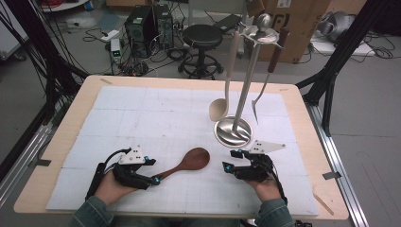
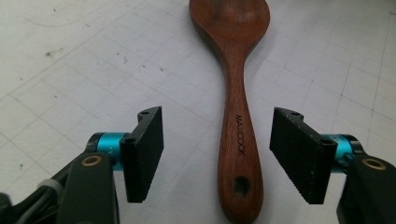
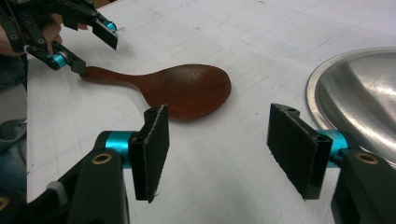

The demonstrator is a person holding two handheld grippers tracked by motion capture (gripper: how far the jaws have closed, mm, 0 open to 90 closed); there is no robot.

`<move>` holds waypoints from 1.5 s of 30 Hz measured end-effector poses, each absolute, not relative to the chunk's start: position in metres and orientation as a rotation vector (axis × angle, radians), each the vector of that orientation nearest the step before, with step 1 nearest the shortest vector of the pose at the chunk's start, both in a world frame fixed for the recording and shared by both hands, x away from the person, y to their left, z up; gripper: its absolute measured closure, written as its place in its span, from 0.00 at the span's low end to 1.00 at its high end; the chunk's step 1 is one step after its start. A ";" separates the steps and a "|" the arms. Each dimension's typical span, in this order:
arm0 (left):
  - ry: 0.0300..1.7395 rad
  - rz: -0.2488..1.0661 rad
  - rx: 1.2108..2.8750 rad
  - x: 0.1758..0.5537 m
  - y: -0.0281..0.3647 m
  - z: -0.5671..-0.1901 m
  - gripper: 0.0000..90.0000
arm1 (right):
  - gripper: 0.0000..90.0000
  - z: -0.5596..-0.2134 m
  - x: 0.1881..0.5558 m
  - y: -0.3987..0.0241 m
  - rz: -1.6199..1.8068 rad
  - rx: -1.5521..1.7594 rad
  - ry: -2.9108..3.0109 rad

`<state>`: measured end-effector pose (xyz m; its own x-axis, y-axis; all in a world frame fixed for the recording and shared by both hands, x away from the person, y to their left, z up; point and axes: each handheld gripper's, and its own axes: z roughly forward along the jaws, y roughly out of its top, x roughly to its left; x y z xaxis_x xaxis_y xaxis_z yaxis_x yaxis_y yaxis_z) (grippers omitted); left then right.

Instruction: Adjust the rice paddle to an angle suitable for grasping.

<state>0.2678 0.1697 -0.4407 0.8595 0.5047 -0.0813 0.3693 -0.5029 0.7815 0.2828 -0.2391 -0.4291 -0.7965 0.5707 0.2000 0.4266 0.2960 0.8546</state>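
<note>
Low over the worktop [image 1: 293, 101], the left tongs [image 2: 217, 154] straddled the wooden spoon's [image 2: 236, 93] handle, pads clear of it on both sides; the right tongs [image 3: 217, 149] stood half open and empty, bare mat ahead, the steel stand base [image 3: 359, 98] just beside; the left gripper view read "MAXCOOK".

The wooden spoon [image 1: 189, 163] lies on the table [image 1: 56, 156], left of the utensil stand [image 1: 233, 131], with the left gripper [image 1: 155, 180] at its handle and the right gripper [image 1: 229, 160] in front of the stand.
</note>
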 end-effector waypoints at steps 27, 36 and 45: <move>0.607 0.198 2.225 0.267 0.160 -0.449 0.60 | 0.41 -0.431 0.282 -0.232 1.502 0.920 2.428; 0.591 0.187 2.222 0.266 0.160 -0.449 0.74 | 0.41 -0.432 0.282 -0.229 1.488 0.902 2.442; 0.580 0.173 2.224 0.267 0.160 -0.448 0.76 | 0.41 -0.431 0.281 -0.225 1.481 0.874 2.447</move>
<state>0.2666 0.1602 -0.4476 0.8849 0.4610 -0.0658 0.3494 -0.5639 0.7483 0.2814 -0.2253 -0.4306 -0.8190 0.5496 0.1649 0.4011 0.3428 0.8494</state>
